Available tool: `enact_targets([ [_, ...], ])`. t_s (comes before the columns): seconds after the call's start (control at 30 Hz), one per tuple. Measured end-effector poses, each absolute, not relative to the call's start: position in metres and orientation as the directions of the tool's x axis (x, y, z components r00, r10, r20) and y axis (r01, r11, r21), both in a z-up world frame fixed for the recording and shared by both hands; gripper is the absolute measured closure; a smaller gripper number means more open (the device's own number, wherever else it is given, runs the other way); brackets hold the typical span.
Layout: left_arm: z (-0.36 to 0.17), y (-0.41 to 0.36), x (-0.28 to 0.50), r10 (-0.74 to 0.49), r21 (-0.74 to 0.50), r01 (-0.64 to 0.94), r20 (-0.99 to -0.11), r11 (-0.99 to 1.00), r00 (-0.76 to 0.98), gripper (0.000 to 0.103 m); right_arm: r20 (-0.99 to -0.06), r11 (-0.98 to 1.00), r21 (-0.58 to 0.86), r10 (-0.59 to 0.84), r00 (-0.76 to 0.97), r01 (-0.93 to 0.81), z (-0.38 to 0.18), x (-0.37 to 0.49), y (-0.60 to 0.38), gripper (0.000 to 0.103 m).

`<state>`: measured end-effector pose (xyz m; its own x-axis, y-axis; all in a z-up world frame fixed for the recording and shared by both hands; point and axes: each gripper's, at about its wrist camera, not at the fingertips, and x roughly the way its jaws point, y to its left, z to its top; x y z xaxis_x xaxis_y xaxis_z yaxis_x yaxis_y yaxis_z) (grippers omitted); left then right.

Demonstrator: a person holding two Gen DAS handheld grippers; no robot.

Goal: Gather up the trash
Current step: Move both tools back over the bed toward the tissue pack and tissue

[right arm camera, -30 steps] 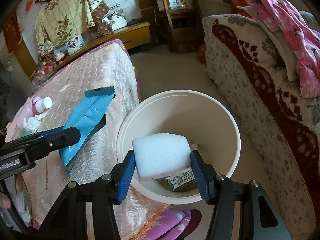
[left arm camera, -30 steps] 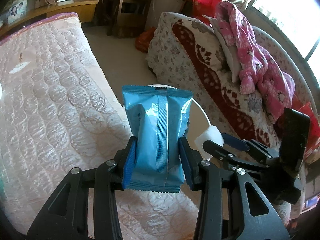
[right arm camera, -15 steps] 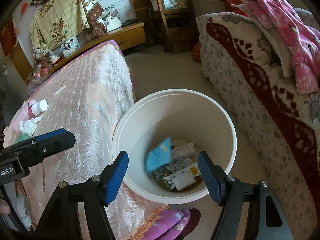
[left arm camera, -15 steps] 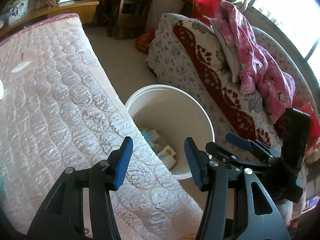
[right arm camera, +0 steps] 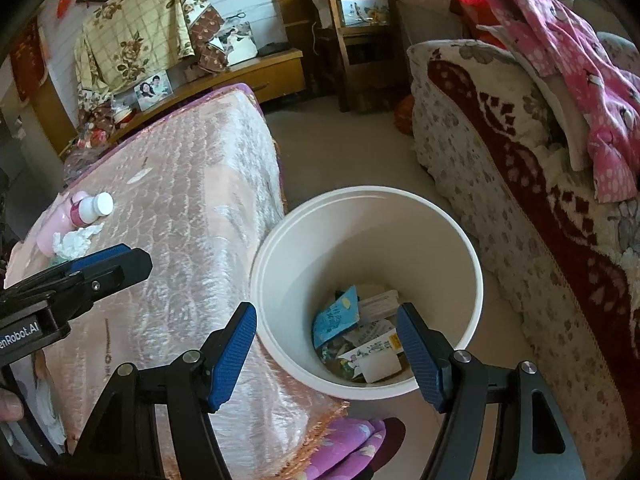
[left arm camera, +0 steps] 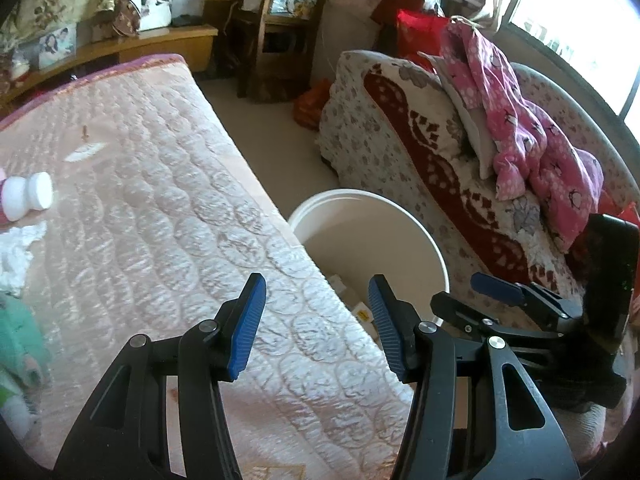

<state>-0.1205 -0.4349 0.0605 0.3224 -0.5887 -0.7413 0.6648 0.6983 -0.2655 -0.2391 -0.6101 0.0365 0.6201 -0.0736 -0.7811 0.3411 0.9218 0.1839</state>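
Observation:
A white bin [right arm camera: 472, 280] stands on the floor between the bed and the sofa. In it lie a blue packet [right arm camera: 336, 316], a white foam block [right arm camera: 380, 366] and several paper scraps. My right gripper [right arm camera: 326, 316] hangs open over the bin's near rim with nothing between its fingers. My left gripper [left arm camera: 316, 292] is open and empty over the bed's edge, just left of the bin [left arm camera: 436, 256]. On the bed's far left lie a pink bottle with a white cap [right arm camera: 94, 208] and a crumpled tissue [right arm camera: 74, 240]. Both show in the left wrist view: the bottle [left arm camera: 24, 196], the tissue [left arm camera: 16, 256].
The quilted pink bed [left arm camera: 140, 200] fills the left. A flowered sofa [right arm camera: 520, 200] with pink clothes [left arm camera: 532, 132] is on the right. Bare floor runs between them to a wooden chair [right arm camera: 356, 28]. Purple fabric [right arm camera: 352, 448] lies by the bin's base. Something green [left arm camera: 16, 332] sits at the bed's left edge.
Both grippers opened. The blue packet left the left gripper and the white block left the right one; both now lie in the bin. Both grippers drew back slightly.

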Motion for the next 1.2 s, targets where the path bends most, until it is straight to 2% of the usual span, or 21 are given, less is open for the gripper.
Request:
enact_targets([
  [0.5, 0.082, -0.377, -0.136, -0.563, -0.223, 0.636, -0.723, 0.739, 0.4, 0.051, -0.74, 0.949, 0.187, -0.032, 0.672, 0.252, 0.073, -0.23, -0.558, 0.03],
  [1.2, 0.089, -0.212, -0.124, -0.433, -0.213, 0.428, -0.732, 0.879, 0.526, 0.051, -0.722, 0.979, 0.186, 0.075, 0.688, 0.088, 0.087, -0.205, -0.467, 0.027],
])
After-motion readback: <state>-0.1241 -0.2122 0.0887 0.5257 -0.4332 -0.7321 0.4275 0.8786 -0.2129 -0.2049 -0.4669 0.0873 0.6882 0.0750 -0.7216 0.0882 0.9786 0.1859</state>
